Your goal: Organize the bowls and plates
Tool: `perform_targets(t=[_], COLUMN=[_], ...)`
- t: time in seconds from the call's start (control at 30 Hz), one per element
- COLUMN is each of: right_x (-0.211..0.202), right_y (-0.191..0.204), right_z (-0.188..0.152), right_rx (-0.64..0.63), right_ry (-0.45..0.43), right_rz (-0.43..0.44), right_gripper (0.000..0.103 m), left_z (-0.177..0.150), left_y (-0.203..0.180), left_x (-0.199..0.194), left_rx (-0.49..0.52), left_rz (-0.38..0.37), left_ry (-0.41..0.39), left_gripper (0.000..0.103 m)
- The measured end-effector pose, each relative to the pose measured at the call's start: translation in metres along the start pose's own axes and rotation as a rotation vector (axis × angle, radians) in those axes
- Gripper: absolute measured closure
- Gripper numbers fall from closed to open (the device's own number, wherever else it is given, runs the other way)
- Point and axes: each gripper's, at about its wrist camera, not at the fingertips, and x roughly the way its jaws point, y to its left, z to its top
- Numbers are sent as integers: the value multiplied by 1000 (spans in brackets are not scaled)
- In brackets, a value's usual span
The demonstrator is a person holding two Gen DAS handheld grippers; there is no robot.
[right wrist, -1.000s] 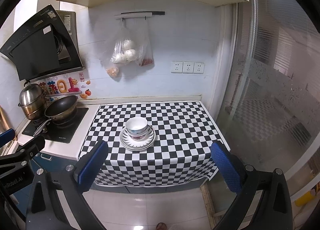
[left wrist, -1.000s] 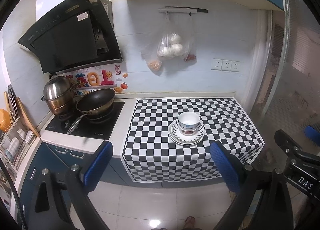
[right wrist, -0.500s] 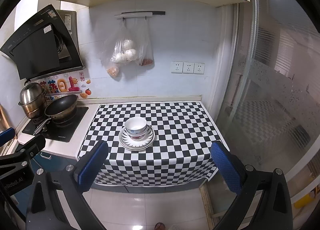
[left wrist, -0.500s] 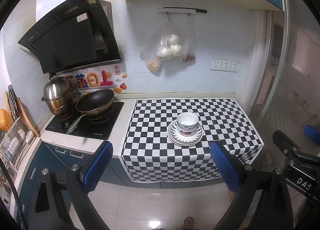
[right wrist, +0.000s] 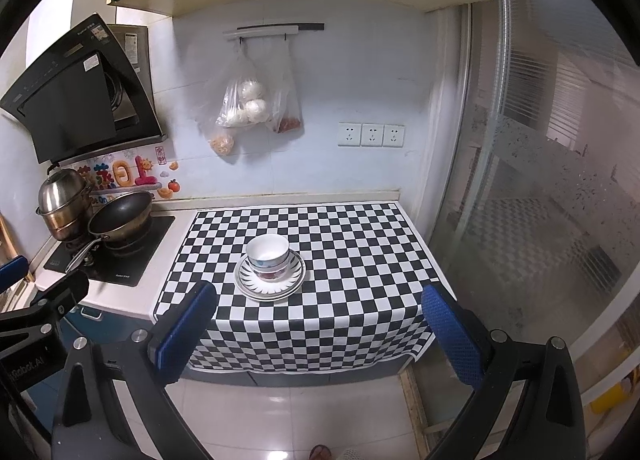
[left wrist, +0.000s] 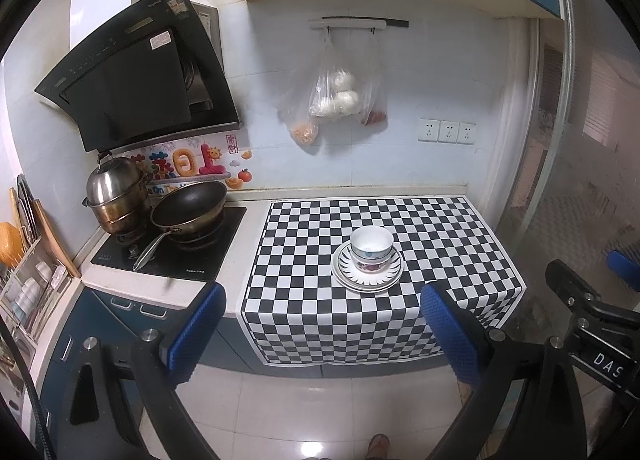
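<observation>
Left gripper [left wrist: 322,334]: blue textured pads standing wide apart at lower frame, gripping nothing, hovering short of the counter edge.
Right gripper [right wrist: 320,334]: likewise spread wide, empty, touching nothing.
Bowls: glossy white ceramic bowls [left wrist: 372,249] [right wrist: 267,256], nested, floral band showing on the lower one, sitting mid-frame on the plates.
Plates: round white plates with dark radiating rim pattern [left wrist: 354,280] [right wrist: 248,284], stacked, resting on the black-and-white checkered cloth [left wrist: 440,228] [right wrist: 360,240].
Left of frame: dark frying pan [left wrist: 188,206] sitting beside a steel steamer pot [left wrist: 114,196].
Change: scene drifting only slightly versus half a second ago; stack unmoved.
</observation>
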Motion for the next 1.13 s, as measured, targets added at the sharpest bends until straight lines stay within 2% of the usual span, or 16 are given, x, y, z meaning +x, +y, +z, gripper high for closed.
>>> perform_targets(t=[1.13], right_x=[-1], right_y=[5], right_z=[1], right_rx=[22], right_ry=[6], right_rz=[-7], right_gripper=[0], left_z=[3], left_y=[7], left_x=[2], left_rx=[26], left_rz=[-1], left_ry=[-20], left_gripper=[3])
